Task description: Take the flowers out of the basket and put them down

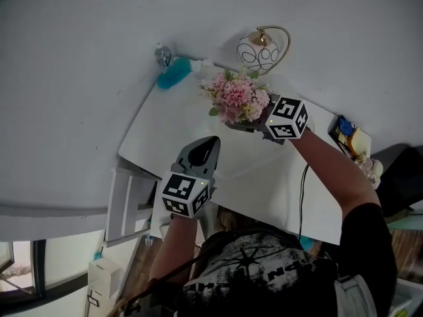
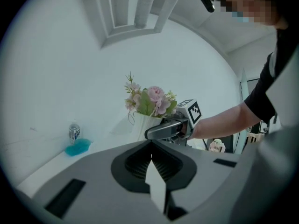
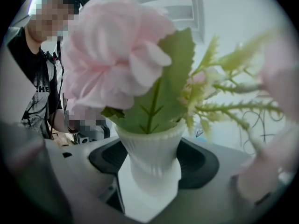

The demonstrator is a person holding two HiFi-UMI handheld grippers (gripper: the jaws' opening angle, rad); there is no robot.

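The right arm reached forward, the right gripper (image 3: 149,171) clamped on the white vase (image 3: 150,153) of pink flowers (image 1: 236,96), just beside the basket (image 1: 263,50). The left gripper (image 2: 152,160) hovered nearer the person, jaws closed and empty. Below lay a white table (image 1: 172,131), with a blue cloth (image 1: 173,74) and a can (image 1: 162,55) at its far corner by a white wall (image 1: 73,65).

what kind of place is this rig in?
Indoors, probably a room in a home or small office; I can't say which. A white table stands against a plain white wall, and on it are a wire basket and a drink can. There is also a vase of pink flowers.
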